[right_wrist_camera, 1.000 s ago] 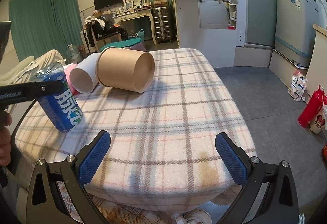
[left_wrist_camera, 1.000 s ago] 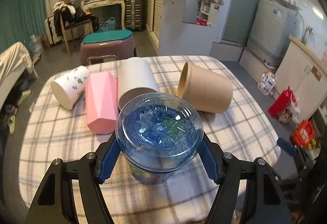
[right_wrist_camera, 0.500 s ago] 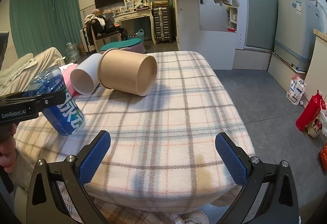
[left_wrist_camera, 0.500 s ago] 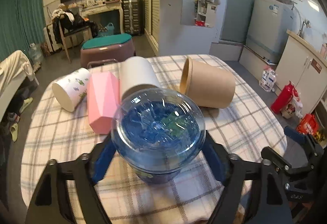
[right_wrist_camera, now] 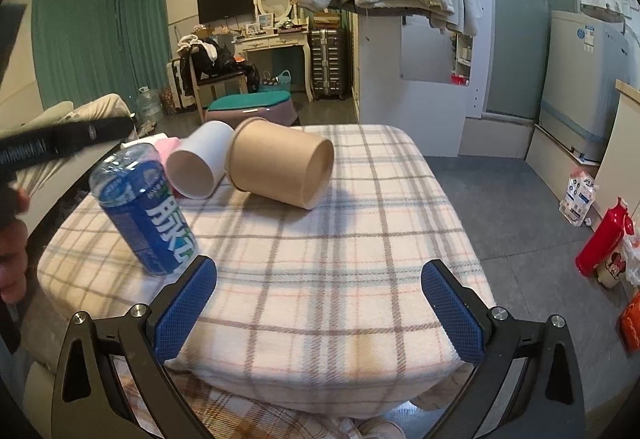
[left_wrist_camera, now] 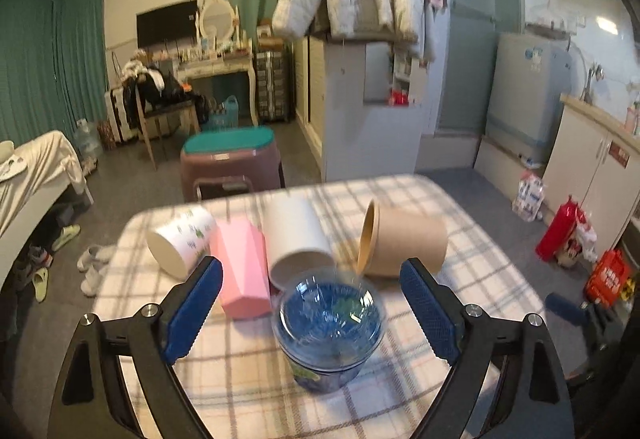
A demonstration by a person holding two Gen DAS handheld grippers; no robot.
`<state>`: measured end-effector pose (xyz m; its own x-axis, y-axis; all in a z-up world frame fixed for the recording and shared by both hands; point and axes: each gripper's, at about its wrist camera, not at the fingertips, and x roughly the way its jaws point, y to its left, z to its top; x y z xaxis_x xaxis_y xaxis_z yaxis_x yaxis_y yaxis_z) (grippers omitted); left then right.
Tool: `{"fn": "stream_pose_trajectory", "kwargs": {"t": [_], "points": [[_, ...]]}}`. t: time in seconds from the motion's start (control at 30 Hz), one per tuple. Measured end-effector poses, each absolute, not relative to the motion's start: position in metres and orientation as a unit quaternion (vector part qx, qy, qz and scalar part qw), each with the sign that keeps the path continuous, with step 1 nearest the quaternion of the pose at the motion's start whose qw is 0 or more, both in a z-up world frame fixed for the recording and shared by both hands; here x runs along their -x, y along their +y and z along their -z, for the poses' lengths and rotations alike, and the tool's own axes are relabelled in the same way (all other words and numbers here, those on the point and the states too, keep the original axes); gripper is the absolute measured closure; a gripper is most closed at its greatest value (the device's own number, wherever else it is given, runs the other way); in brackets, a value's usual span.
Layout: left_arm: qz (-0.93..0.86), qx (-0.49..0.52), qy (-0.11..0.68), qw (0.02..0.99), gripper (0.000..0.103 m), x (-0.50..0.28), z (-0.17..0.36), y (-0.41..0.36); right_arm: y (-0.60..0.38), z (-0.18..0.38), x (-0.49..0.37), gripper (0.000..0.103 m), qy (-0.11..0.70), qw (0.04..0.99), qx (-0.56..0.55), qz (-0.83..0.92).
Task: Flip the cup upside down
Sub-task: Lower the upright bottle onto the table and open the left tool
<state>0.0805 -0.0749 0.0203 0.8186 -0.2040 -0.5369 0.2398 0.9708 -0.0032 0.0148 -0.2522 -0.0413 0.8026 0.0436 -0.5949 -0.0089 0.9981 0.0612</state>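
A blue clear-plastic cup (left_wrist_camera: 330, 331) stands on the plaid tablecloth with its flat clear end up; the right wrist view shows this blue cup (right_wrist_camera: 146, 211) near the table's left edge. My left gripper (left_wrist_camera: 312, 313) is open and lifted above it, blue pads wide on either side, not touching. My right gripper (right_wrist_camera: 318, 309) hangs open over the table's front edge with nothing between its pads. Four cups lie on their sides behind: a leaf-print cup (left_wrist_camera: 180, 241), a pink faceted cup (left_wrist_camera: 242, 269), a white cup (left_wrist_camera: 298, 243) and a brown paper cup (left_wrist_camera: 402, 243).
The table (right_wrist_camera: 360, 239) drops off on all sides. On the floor to the right stand a red bottle (right_wrist_camera: 602, 241) and bags. A mauve stool (left_wrist_camera: 230, 163) stands beyond the far edge. A person's hand (right_wrist_camera: 12, 239) shows at the left.
My left gripper opened, let go of the blue cup and pulled up and back; the cup now stands alone on the cloth. The right gripper has barely moved.
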Motion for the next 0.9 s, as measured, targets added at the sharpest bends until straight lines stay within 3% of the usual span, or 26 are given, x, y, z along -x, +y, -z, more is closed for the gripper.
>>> {"fn": "stream_pose_trajectory", "kwargs": {"t": [0.37, 0.57, 0.63, 0.9], "points": [[0.095, -0.013, 0.173, 0.980, 0.010, -0.007, -0.059, -0.039, -0.229, 0.012, 0.020, 0.000, 0.263, 0.965, -0.013, -0.020], [0.058, -0.004, 0.159, 0.986, 0.009, 0.030, -0.038, -0.020, -0.215, 0.000, 0.042, 0.000, 0.224, 0.974, 0.001, -0.032], [0.050, 0.006, 0.169, 0.984, 0.000, 0.036, -0.026, -0.016, -0.210, -0.001, 0.047, 0.000, 0.217, 0.975, 0.003, -0.037], [0.013, 0.002, 0.170, 0.985, 0.000, 0.058, 0.013, -0.011, -0.204, 0.013, 0.058, 0.000, 0.202, 0.978, -0.005, -0.043]]}}
